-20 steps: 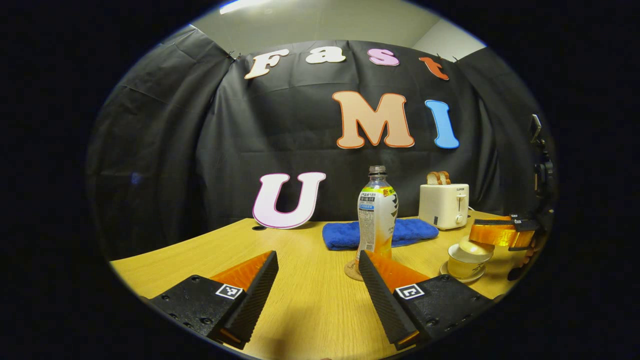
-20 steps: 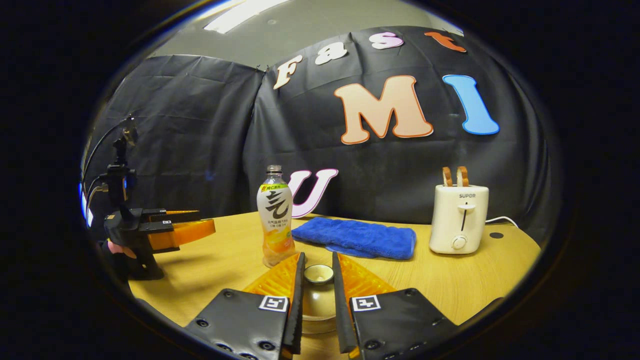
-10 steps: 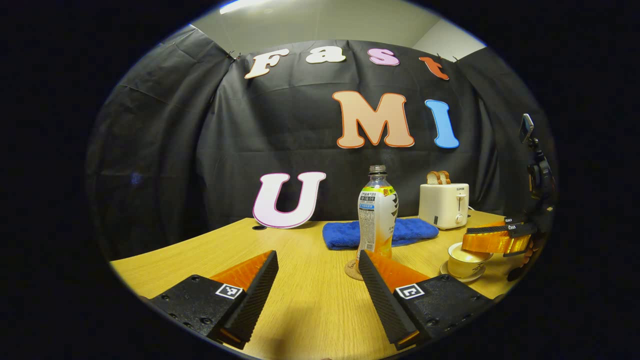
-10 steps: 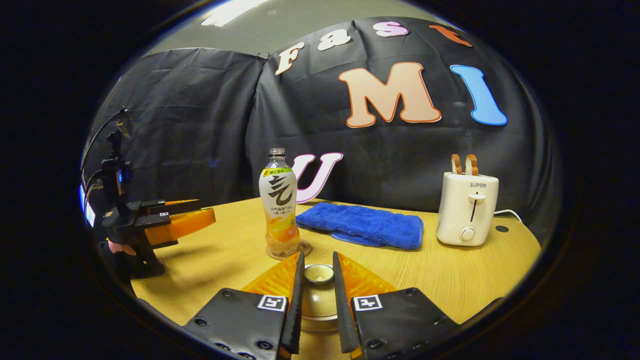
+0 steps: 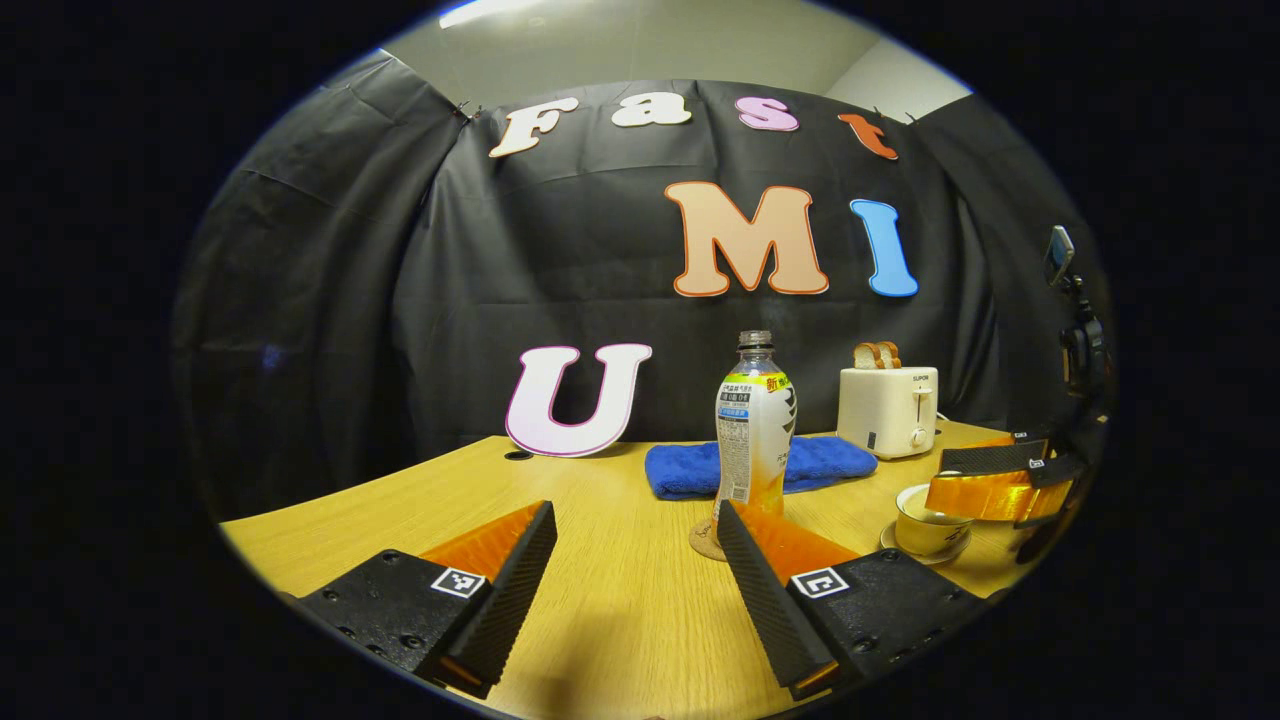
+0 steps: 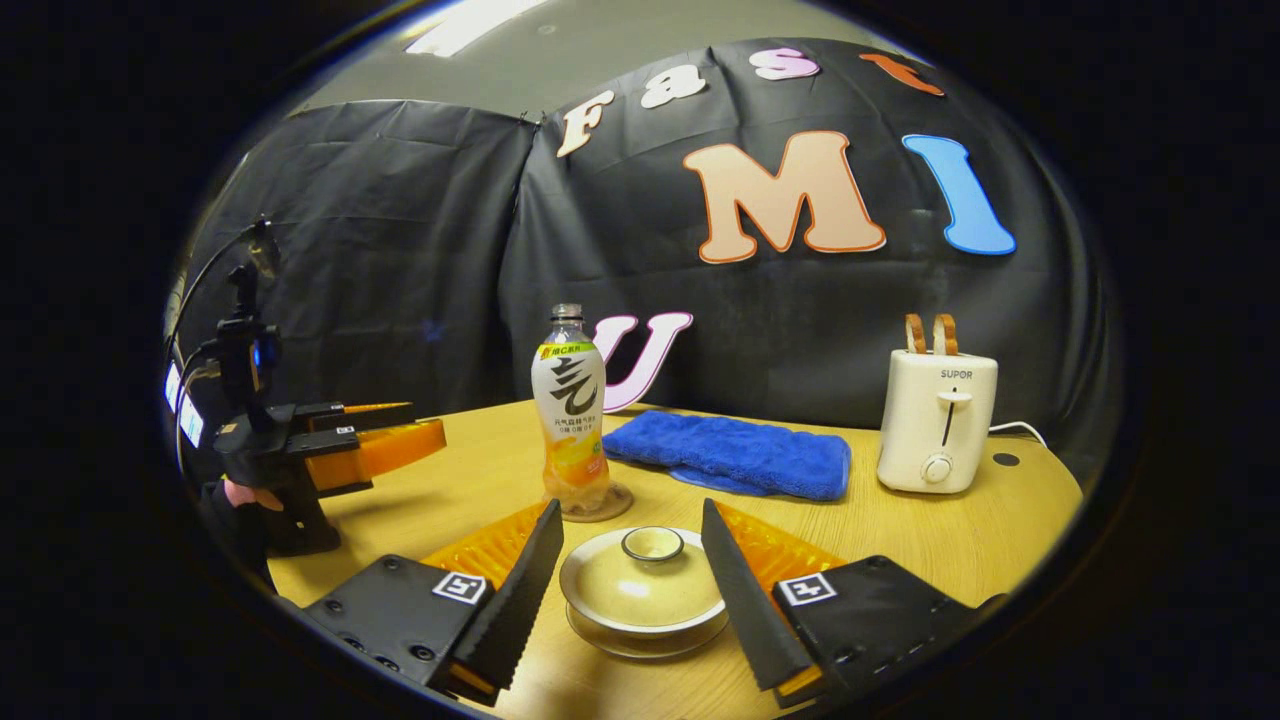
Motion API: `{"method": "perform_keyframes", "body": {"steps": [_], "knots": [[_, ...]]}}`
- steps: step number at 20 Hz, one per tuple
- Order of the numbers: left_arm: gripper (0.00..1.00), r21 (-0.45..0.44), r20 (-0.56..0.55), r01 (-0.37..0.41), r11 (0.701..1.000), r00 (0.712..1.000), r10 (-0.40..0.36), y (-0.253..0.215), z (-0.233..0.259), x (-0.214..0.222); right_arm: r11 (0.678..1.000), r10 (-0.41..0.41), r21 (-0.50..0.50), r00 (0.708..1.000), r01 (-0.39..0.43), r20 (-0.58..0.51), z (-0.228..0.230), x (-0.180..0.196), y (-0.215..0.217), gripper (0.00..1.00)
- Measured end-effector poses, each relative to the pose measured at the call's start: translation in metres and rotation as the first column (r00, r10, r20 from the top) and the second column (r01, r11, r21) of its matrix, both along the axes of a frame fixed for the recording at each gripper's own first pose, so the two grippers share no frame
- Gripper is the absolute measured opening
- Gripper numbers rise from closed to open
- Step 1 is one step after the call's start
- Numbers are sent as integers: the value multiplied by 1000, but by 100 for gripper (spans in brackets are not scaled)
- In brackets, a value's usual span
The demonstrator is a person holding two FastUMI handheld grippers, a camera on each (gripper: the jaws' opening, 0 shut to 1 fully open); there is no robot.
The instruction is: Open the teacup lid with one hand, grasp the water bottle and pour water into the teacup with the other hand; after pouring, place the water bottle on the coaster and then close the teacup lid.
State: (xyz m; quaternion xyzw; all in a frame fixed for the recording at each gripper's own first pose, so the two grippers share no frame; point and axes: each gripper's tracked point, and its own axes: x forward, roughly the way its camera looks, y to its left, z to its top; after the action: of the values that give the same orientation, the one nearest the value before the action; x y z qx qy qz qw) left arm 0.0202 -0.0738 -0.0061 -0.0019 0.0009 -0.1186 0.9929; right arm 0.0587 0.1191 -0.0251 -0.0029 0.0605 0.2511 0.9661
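Right gripper view: blue towel (image 6: 735,455), toaster (image 6: 937,420) behind water bottle (image 6: 571,410).

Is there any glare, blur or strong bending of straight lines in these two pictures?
Left gripper view: sharp; table edge curves from fisheye; ceiling light glares mildly. Right gripper view: sharp; bright ceiling light; soft highlight on the teacup lid.

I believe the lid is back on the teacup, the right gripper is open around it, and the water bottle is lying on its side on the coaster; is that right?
Not quite: in the right gripper view the water bottle stands upright on the coaster, not on its side. The lid is on the teacup, and the right gripper is open around it.
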Motion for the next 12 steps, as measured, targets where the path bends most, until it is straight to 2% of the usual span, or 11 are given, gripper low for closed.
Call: {"method": "perform_keyframes", "body": {"steps": [6,7,8,9,11,12], "knots": [[94,0,-1,-6,1000,1000,6,1,-1,1,998,-27,51,995,22,96,18,-21,-12,95],[95,0,0,-7,1000,1000,7,1,-1,1,998,-36,47,995,32,92,17,-25,-16,91],[95,1,-1,-9,1000,1000,9,2,0,1,998,-42,47,995,38,91,17,-31,-19,95],[95,1,-2,-13,1000,1000,13,2,0,1,998,-55,49,994,50,98,16,-34,-24,91],[95,2,-1,-16,1000,1000,16,3,0,0,995,-93,46,991,89,100,19,-41,-37,95],[95,1,-2,-17,1000,1000,17,3,-1,0,991,-127,44,987,123,100,20,-42,-47,93]]}}
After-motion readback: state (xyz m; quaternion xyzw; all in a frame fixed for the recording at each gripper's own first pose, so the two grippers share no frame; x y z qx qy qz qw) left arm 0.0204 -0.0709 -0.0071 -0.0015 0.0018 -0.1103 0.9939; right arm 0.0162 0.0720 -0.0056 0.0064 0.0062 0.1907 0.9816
